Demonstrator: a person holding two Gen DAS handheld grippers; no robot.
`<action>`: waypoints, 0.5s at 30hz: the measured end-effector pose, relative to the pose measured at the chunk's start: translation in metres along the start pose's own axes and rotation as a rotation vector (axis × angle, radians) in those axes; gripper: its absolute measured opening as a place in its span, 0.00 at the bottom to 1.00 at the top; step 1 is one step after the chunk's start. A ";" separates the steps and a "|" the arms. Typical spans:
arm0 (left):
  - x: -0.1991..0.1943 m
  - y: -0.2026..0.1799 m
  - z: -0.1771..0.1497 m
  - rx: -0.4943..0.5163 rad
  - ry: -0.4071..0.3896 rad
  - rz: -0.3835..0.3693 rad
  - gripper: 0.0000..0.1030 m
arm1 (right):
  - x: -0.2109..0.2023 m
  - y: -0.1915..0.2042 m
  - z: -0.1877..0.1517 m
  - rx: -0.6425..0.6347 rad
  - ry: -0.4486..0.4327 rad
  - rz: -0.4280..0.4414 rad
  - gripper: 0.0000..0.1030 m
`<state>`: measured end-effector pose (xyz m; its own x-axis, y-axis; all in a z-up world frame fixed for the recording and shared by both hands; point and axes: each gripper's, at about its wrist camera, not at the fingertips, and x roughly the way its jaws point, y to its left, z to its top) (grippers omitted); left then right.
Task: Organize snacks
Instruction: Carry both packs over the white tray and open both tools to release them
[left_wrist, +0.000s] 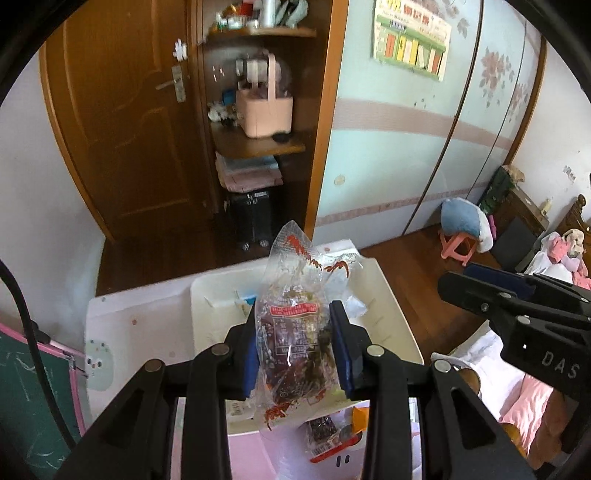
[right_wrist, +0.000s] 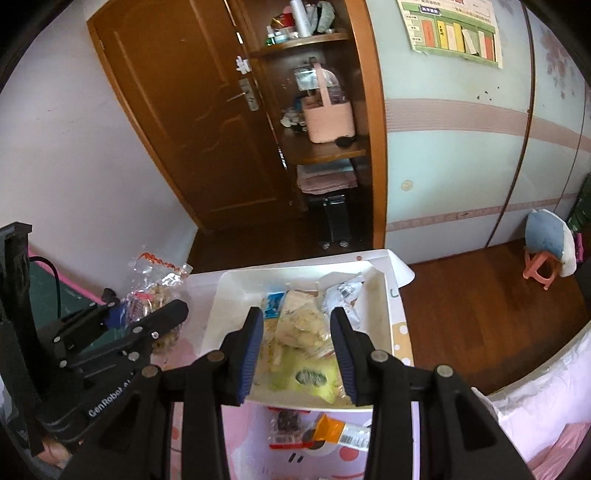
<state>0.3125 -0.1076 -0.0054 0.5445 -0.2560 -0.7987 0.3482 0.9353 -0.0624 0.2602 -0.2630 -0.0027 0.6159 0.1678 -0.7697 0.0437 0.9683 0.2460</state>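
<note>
Sorting is partway through, by the look of it. On the left, the left gripper (left_wrist: 295, 345) is clamped on a clear crinkly plastic snack bag with red printing (left_wrist: 295, 314), held in the air above the white rectangular plastic bin (right_wrist: 384, 295). That bin already holds several packets. The right gripper (right_wrist: 297, 352) hangs over the bin; whether its jaws grip anything I cannot tell (packets show between them). Loose snacks remain on the pink table (right_wrist: 258, 443) below.

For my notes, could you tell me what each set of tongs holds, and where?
Left tongs grip a clear snack bag across its middle. Right tongs seem to hold a pale snack packet by its sides.
</note>
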 end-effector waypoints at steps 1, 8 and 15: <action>0.010 0.000 0.000 -0.002 0.016 0.004 0.32 | 0.005 -0.001 0.000 0.003 0.008 -0.006 0.37; 0.054 -0.003 -0.007 0.023 0.040 0.082 0.92 | 0.038 -0.008 -0.006 0.020 0.070 -0.051 0.37; 0.076 -0.001 -0.016 0.025 0.101 0.089 0.92 | 0.058 -0.019 -0.014 0.041 0.125 -0.046 0.37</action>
<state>0.3413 -0.1242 -0.0759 0.4954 -0.1449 -0.8565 0.3211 0.9467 0.0256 0.2837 -0.2688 -0.0604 0.5096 0.1477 -0.8476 0.1031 0.9676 0.2306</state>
